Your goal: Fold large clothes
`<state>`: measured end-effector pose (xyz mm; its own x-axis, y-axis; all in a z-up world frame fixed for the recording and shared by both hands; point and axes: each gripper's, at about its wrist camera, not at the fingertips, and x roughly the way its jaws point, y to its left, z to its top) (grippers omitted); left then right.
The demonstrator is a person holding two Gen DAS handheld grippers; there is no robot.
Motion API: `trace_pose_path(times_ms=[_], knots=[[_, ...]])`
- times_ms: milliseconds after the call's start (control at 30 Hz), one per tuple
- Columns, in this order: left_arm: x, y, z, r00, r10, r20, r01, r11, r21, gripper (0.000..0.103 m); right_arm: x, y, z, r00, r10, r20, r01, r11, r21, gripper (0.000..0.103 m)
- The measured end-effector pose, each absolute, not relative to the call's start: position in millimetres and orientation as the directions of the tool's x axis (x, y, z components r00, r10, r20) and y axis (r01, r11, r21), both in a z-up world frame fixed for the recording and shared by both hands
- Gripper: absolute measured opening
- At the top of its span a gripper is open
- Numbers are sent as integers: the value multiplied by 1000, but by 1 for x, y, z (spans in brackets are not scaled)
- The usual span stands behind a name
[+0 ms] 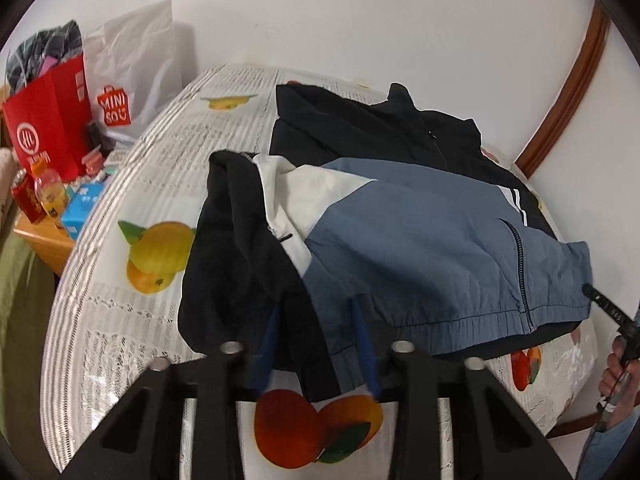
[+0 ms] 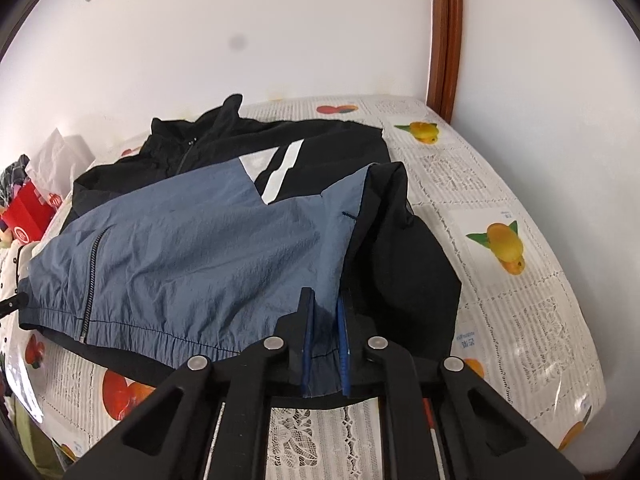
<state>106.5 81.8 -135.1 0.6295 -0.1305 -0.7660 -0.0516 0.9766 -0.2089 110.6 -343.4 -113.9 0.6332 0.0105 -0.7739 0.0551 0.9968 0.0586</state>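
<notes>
A large jacket (image 1: 420, 248) in black, blue and white lies spread on the table (image 1: 120, 320), collar toward the wall, both sleeves folded in over the body. My left gripper (image 1: 320, 344) is at the near hem. Its blue pads (image 1: 366, 344) are blurred and close on the black sleeve and blue hem bunched between them. In the right wrist view my right gripper (image 2: 325, 328) is shut on the blue hem of the jacket (image 2: 192, 248) beside the folded black sleeve. A hand (image 1: 616, 372) holds the right gripper at the far right edge of the left wrist view.
The table (image 2: 500, 300) has a fruit-print cloth and stands against a white wall. A wooden door frame (image 2: 444, 40) rises at the right. A side table (image 1: 40, 236) on the left carries a red bag (image 1: 48, 128), a white bag (image 1: 128, 80), a bottle (image 1: 48, 196) and a blue box (image 1: 82, 208).
</notes>
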Motion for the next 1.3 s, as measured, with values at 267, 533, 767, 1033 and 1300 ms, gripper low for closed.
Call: trace_pose_path(times_ms=[267, 533, 767, 1033, 1300], knots=[[94, 83, -100, 714, -158, -682, -19, 969, -245, 14, 101, -346, -83, 698, 40, -715, 32, 996, 87, 7], [116, 86, -75, 770, -121, -626, -36, 972, -232, 13, 123, -351, -56, 752, 77, -655, 23, 990, 143, 6], [159, 84, -78, 769, -79, -635, -60, 979, -194, 13, 162, -351, -53, 768, 86, -635, 26, 986, 166, 6], [210, 88, -98, 725, -91, -683, -78, 974, -213, 14, 219, -351, -87, 729, 52, -682, 58, 989, 137, 7], [238, 83, -119, 681, -92, -726, -66, 980, -186, 17, 247, -353, -123, 671, 25, -741, 90, 989, 115, 8]])
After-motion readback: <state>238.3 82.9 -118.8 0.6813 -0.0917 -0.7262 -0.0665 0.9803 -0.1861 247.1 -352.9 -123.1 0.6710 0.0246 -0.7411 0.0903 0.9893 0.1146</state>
